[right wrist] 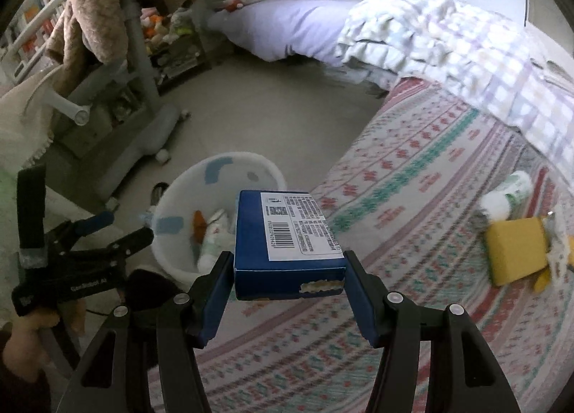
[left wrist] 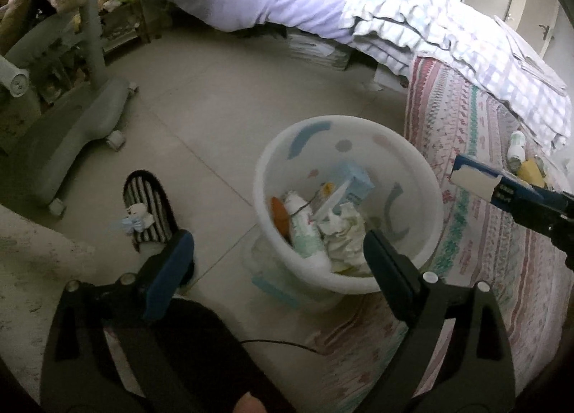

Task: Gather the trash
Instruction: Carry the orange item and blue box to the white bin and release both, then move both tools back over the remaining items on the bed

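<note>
A white plastic bin (left wrist: 423, 176) stands on the floor against the bed. It holds crumpled tissue (left wrist: 344, 233), a pale blue carton (left wrist: 353, 180) and an orange scrap (left wrist: 280, 219). My left gripper (left wrist: 278, 239) hangs open just above the bin's near rim, with nothing between its fingers. My right gripper (right wrist: 287, 259) is shut on a dark blue box (right wrist: 287, 230) with a white barcode label, held over the patterned bedspread (right wrist: 412, 169) to the right of the bin (right wrist: 186, 183). The box (left wrist: 473, 176) also shows at the right of the left wrist view.
A yellow packet (right wrist: 516, 251) and a white bottle (right wrist: 509, 194) lie on the bedspread at the right. On the floor, left of the bin, are a striped slipper (left wrist: 150, 212) and a grey wheeled chair base (left wrist: 71, 133). A dark-socked foot (left wrist: 201, 341) is beneath my left gripper.
</note>
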A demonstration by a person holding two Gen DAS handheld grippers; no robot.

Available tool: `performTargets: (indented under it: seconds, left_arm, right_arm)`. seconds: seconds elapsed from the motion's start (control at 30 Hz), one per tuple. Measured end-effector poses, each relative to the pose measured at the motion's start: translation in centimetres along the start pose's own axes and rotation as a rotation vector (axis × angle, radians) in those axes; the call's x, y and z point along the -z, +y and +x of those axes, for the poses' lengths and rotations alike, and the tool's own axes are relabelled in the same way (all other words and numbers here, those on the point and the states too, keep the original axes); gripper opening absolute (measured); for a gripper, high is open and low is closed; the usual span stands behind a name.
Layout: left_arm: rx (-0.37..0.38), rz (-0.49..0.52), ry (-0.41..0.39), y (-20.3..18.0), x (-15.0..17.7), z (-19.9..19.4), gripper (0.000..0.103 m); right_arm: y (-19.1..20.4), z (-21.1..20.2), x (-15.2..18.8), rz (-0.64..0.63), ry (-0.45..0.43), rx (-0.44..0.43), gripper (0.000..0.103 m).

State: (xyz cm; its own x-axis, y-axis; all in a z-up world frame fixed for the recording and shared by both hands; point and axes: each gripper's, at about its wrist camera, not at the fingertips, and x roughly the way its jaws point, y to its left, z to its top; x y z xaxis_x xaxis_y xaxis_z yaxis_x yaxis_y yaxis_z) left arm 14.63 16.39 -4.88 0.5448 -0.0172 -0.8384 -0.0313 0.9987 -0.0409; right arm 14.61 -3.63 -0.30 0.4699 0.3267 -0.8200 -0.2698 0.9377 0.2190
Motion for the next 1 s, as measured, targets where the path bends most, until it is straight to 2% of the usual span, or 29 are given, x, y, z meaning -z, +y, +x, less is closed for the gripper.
performTargets:
  seconds: [0.17,0.33,0.47,0.5,0.57,0.63,1.0]
  left_arm:
    - [-0.016,-0.047,0.014,1.9,0.1,-0.4,0.095]
    - [-0.03,-0.098,0.027,3.7,0.4,-0.7,0.095]
    - [-0.03,-0.122,0.029,4.5,0.7,-0.8,0.095]
    - [-0.029,-0.128,0.03,4.7,0.8,-0.8,0.095]
    - [-0.028,-0.131,0.033,4.9,1.1,-0.7,0.095]
    - [-0.032,-0.129,0.038,5.1,1.4,-0.6,0.095]
    - [-0.013,-0.119,0.035,3.9,1.2,-1.1,0.095]
  right_arm:
    - [1.5,1.1,-0.4,-0.008,0.001,-0.028,0.061]
    - [2.1,2.2,-1.5,0.051,-0.014,-0.088,0.061]
    - [2.8,3.5,-2.1,0.072,-0.015,-0.101,0.062]
    - [2.8,3.7,-2.2,0.079,-0.022,-0.12,0.064]
    - [2.8,3.8,-2.4,0.1,-0.024,-0.127,0.083]
    - [2.6,3.6,-2.4,0.111,-0.03,-0.136,0.085]
    - [-0.1,-0.2,-0.9,0.092,-0.039,-0.046,0.085]
